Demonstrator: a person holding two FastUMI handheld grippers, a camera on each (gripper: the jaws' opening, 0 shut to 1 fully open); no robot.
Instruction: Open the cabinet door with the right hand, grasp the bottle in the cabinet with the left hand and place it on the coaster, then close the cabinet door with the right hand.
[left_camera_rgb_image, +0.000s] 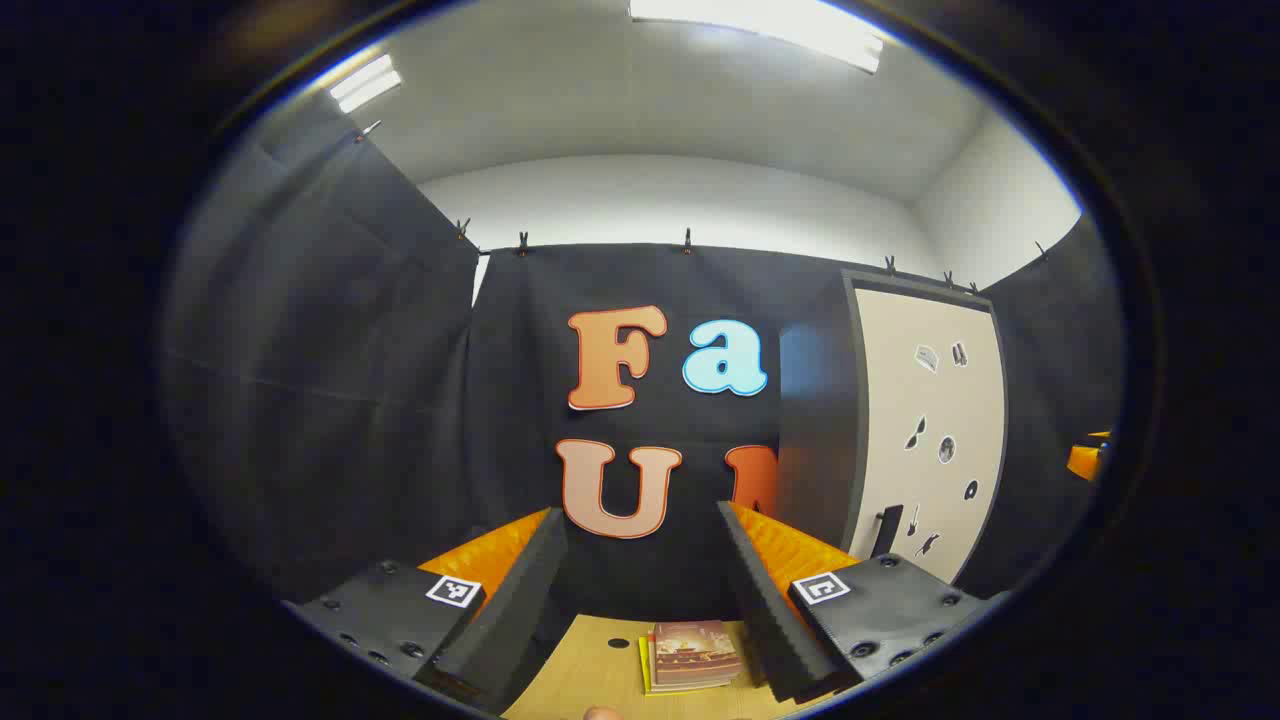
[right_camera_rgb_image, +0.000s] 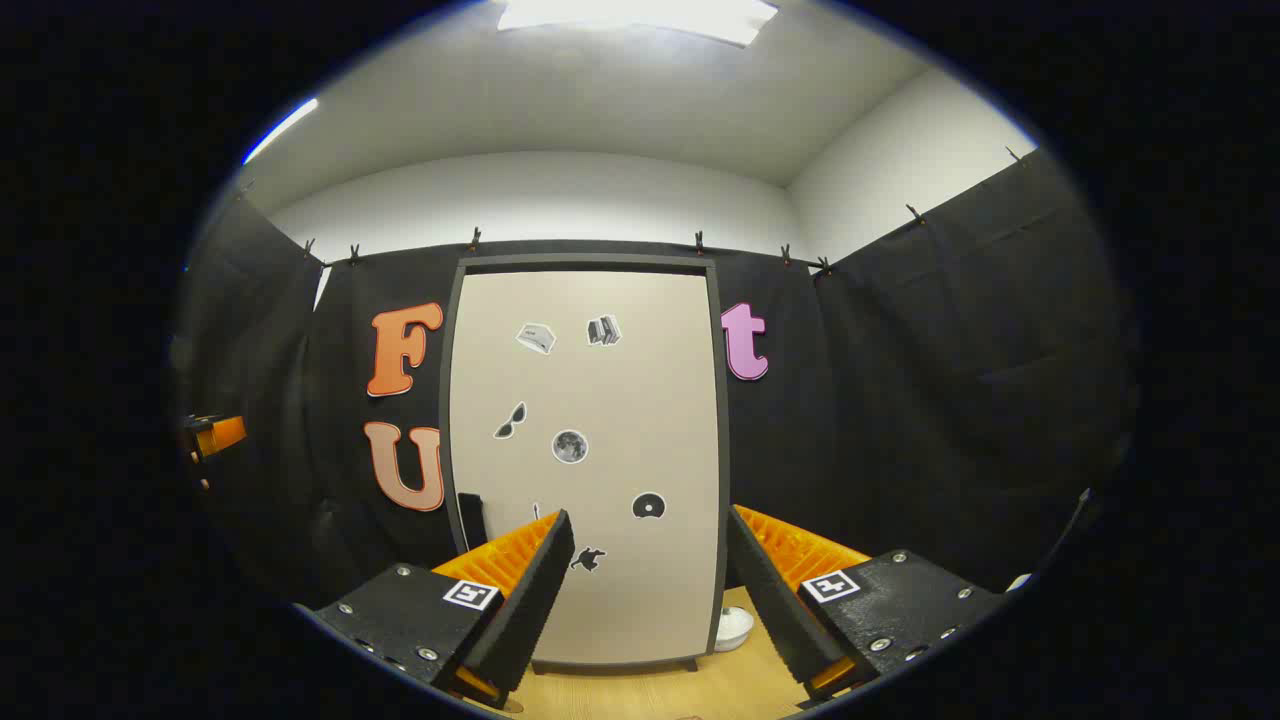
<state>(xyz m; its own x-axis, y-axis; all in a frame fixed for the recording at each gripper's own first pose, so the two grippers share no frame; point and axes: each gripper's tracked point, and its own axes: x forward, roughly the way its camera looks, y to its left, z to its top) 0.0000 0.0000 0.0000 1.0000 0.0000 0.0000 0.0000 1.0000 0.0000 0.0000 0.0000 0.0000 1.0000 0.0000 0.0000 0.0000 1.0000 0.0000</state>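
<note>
The cabinet (right_camera_rgb_image: 585, 460) stands on the wooden counter (right_camera_rgb_image: 700, 690) against the black cloth wall, and its pale door (right_camera_rgb_image: 600, 400) is closed, flat in its dark frame. Small stickers dot the door face, and a dark handle (right_camera_rgb_image: 470, 520) sits low on its left edge. In the right gripper view the cabinet is straight ahead. The right claw (right_camera_rgb_image: 650, 580) is spread wide with nothing between its fingers, held in front of the lower part of the door and apart from it. A small white dish-like thing (right_camera_rgb_image: 733, 628) lies on the counter just beside the cabinet's lower right corner; I cannot tell what it is.

In the left gripper view the cabinet (left_camera_rgb_image: 925, 430) stands off to the right, its door seen at an angle. The left claw (left_camera_rgb_image: 640, 590) is also spread and empty, pointed at the cloth wall. Between and below its fingers a small stack of books (left_camera_rgb_image: 693, 655) lies on the counter (left_camera_rgb_image: 590, 670).
</note>
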